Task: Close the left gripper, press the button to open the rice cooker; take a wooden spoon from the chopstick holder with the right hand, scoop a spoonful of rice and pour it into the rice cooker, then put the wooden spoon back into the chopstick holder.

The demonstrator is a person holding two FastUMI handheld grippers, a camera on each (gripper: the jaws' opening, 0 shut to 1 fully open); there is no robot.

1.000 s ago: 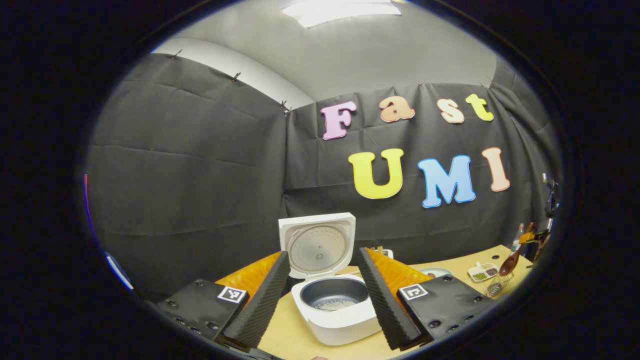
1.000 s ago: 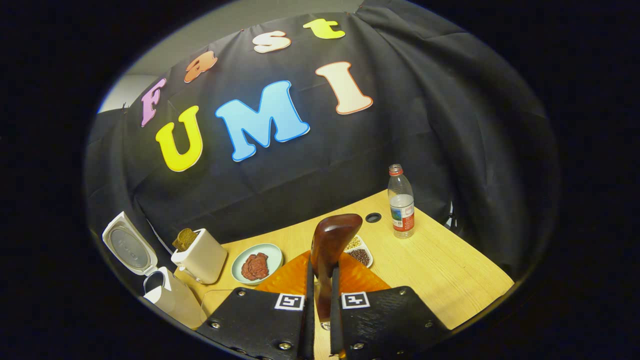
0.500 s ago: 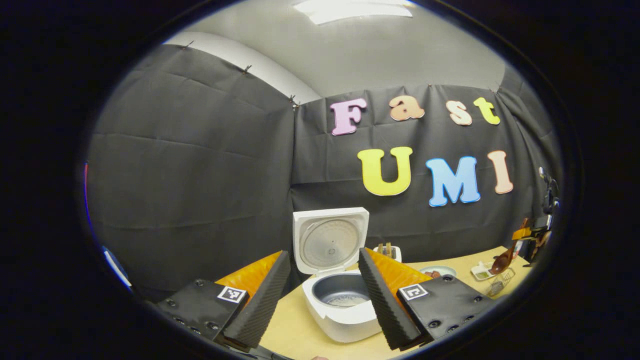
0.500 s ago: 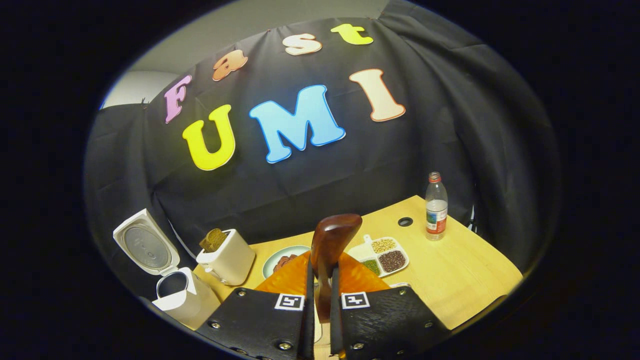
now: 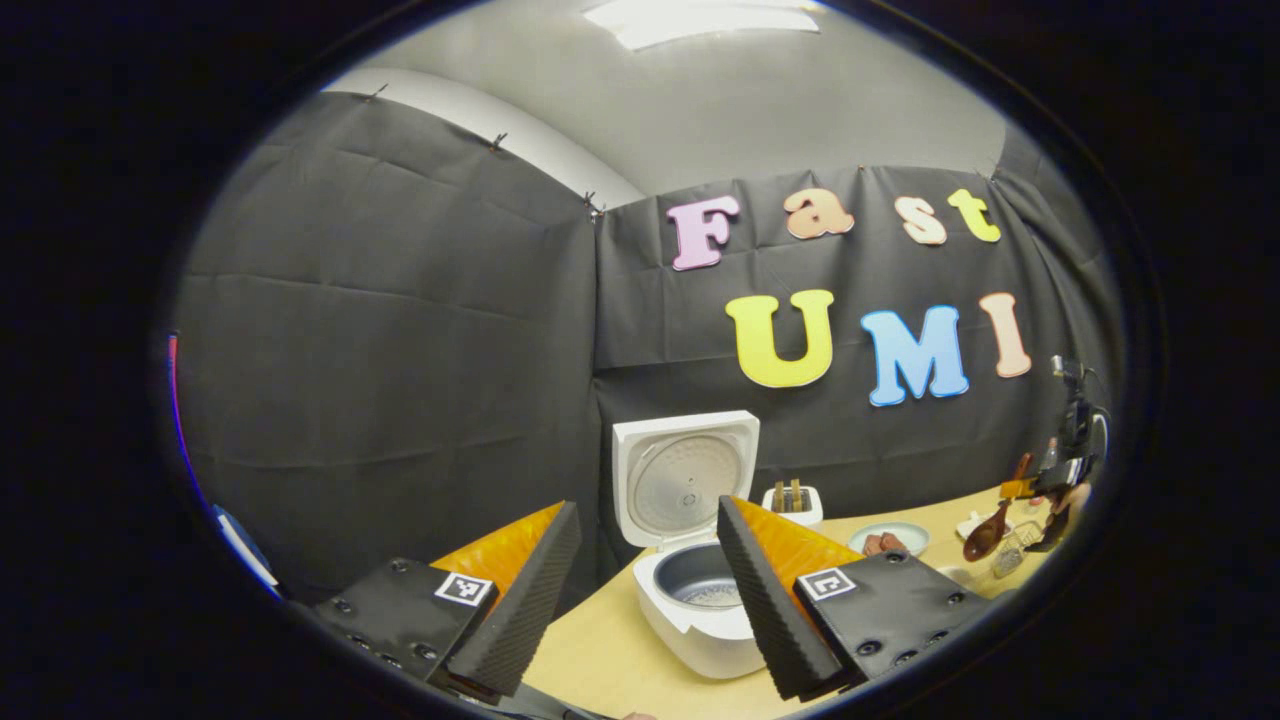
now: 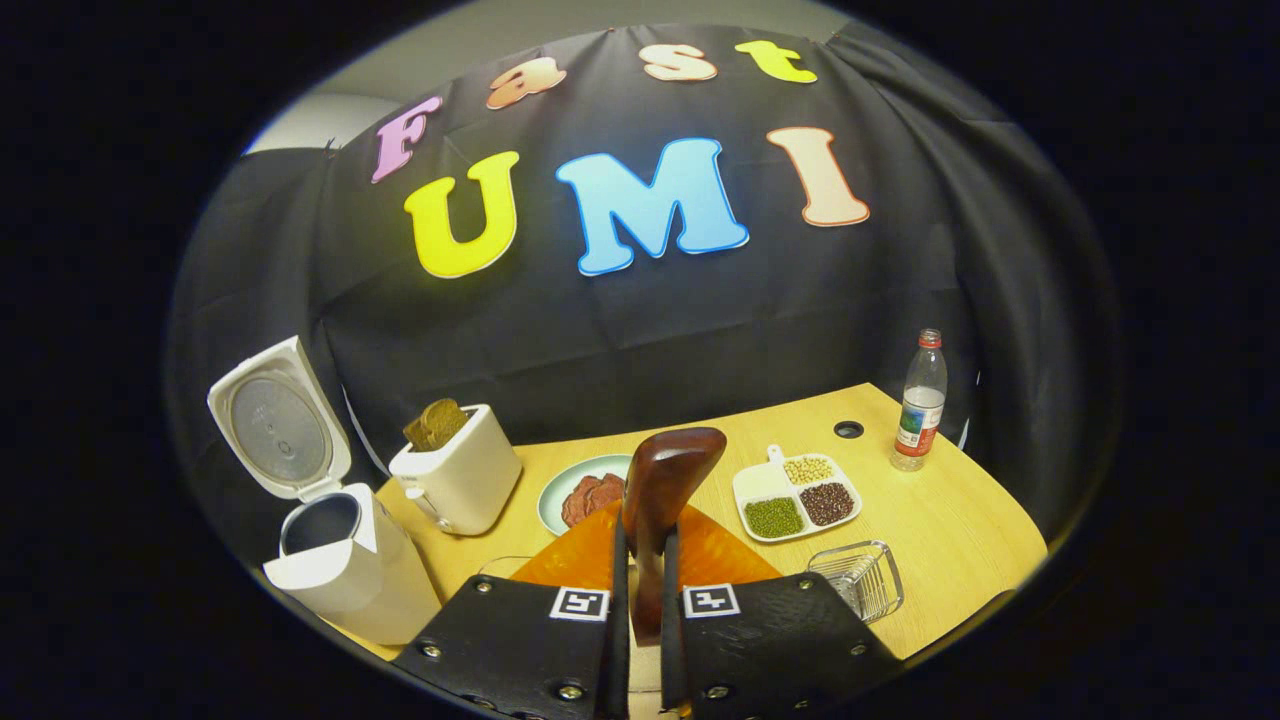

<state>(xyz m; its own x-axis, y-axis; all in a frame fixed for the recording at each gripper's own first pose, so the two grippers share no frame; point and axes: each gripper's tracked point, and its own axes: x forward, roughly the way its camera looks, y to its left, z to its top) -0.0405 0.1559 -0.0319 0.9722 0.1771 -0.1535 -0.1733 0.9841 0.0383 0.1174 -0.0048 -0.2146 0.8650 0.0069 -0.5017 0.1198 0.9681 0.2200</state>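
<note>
My right gripper (image 6: 640,560) was clamped on the wooden spoon (image 6: 665,490), bowl up at twelve o'clock. The rice cooker (image 6: 335,560) stood lid-open at nine o'clock. My left gripper (image 5: 640,590) hung with jaws apart.

The left gripper (image 5: 640,590) hangs with fingers spread before the open rice cooker (image 5: 700,560); far right, the other gripper (image 5: 1040,490) carries a spoon (image 5: 985,535).

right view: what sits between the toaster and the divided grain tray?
In the right gripper view, a plate of meat sits between the toaster and the grain tray.
</note>
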